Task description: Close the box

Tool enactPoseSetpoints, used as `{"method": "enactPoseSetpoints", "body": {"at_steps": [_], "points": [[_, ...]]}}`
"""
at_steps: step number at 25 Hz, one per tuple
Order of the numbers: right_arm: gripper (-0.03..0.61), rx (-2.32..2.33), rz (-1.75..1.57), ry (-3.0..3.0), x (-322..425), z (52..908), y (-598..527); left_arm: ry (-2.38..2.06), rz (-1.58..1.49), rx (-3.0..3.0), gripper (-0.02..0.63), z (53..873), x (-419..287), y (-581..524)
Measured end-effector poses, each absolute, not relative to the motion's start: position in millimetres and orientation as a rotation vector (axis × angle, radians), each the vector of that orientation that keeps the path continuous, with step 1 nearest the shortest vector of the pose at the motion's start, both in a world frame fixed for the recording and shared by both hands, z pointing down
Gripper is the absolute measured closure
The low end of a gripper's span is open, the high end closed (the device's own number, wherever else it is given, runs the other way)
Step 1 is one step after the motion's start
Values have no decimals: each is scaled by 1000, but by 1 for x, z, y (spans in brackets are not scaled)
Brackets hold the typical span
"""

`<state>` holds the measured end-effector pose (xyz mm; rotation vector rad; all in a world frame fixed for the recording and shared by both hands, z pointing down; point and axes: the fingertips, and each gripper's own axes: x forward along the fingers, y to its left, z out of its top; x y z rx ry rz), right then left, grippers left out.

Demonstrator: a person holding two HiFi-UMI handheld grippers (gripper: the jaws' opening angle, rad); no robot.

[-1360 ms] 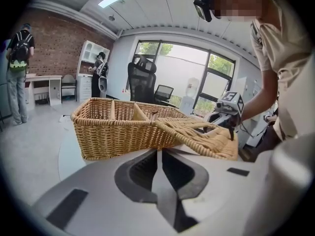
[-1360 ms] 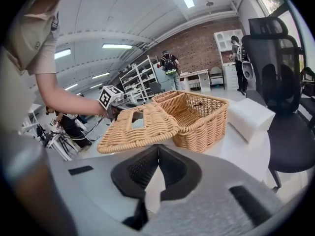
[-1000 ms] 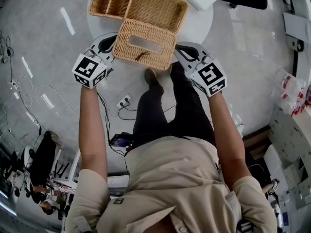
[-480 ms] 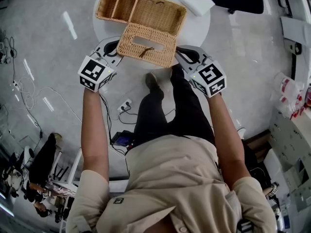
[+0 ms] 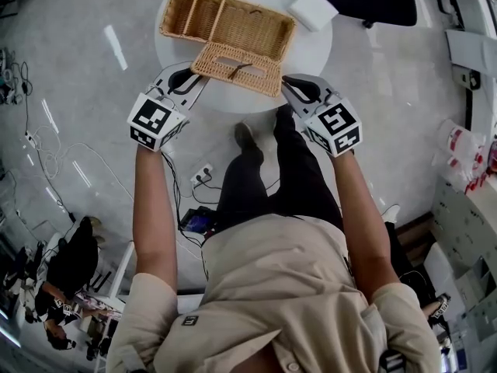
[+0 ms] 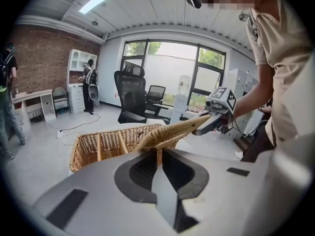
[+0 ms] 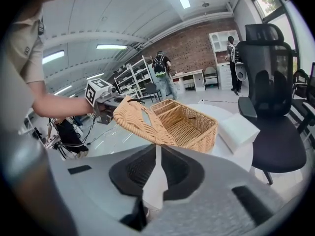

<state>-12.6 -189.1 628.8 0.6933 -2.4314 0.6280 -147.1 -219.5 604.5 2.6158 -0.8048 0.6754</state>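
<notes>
The basket [image 5: 256, 29] stands on the round white table [image 5: 311, 53] with its top open. Two dividers cut off two small compartments [image 5: 190, 10] at its left end, and the rest is one long compartment, where I see only the wicker bottom. A white block [image 5: 313, 8] lies on the table just beside the basket's far right corner.

The lid [image 5: 260, 76] is joined to the basket's near long side. It is lifted and tilted, about halfway between flat open and closed, and its free edge is up in the air, not on the basket. It has a long slot in the middle and a small dark loop [image 5: 237, 67] near that slot.

The left gripper [image 6: 157, 151] is at the lid's left end. Its jaws are pressed nearly together, and a bit of wicker from the lid's edge sits in the narrow slit between them, so I read it as pinching the lid there.

The right gripper [image 7: 157, 146] is at the lid's right end. Its jaws are together with only a thin pale line between them. The tips touch the lid's edge, but I cannot confirm that any wicker is caught between them.
</notes>
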Motion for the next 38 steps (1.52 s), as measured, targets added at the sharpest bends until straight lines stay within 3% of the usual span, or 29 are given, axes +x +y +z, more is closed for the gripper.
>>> {"method": "enactPoseSetpoints", "body": {"at_steps": [15, 21, 38], "points": [[533, 650, 356, -2431, -20, 588, -208, -796, 714, 2670, 581, 570, -132, -239], [554, 693, 371, -2403, -14, 586, -225, -819, 706, 2692, 581, 554, -128, -255], [537, 765, 511, -2370, 1, 594, -253, -898, 506, 2795, 581, 488, -112, -263]]}}
